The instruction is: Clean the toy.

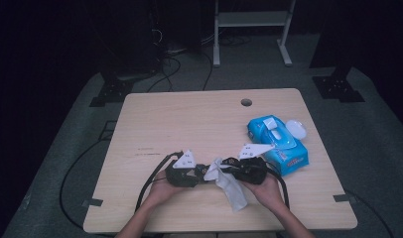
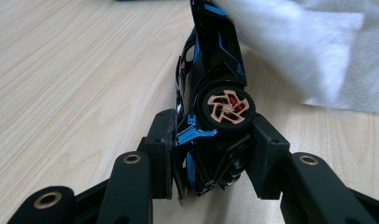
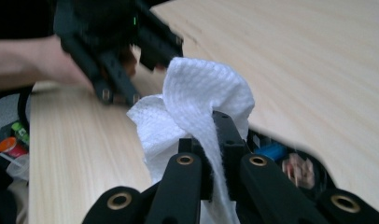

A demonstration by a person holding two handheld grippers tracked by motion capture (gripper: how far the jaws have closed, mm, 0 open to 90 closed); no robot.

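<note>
A black toy car [image 2: 215,70] with blue trim and a copper-coloured wheel sits between the jaws of my left gripper [image 2: 211,135], which is shut on its sides. The car is tipped on edge just above the wooden table [image 1: 189,119]. My right gripper [image 3: 208,140] is shut on a white wipe [image 3: 201,88], whose bunched end stands up past the fingertips. The wipe [image 2: 318,46] hangs over the car's far end, close to or touching it. From the high view both grippers meet near the table's front edge, left gripper [image 1: 202,173] and right gripper [image 1: 224,166], with the wipe [image 1: 229,186] trailing down between the hands.
A blue pack of wet wipes [image 1: 279,141] lies at the right of the table with a white lid [image 1: 296,129] beside it. A cable hole [image 1: 246,102] sits near the far edge. Cables run off the table's left side, and a metal stand [image 1: 251,29] rises beyond.
</note>
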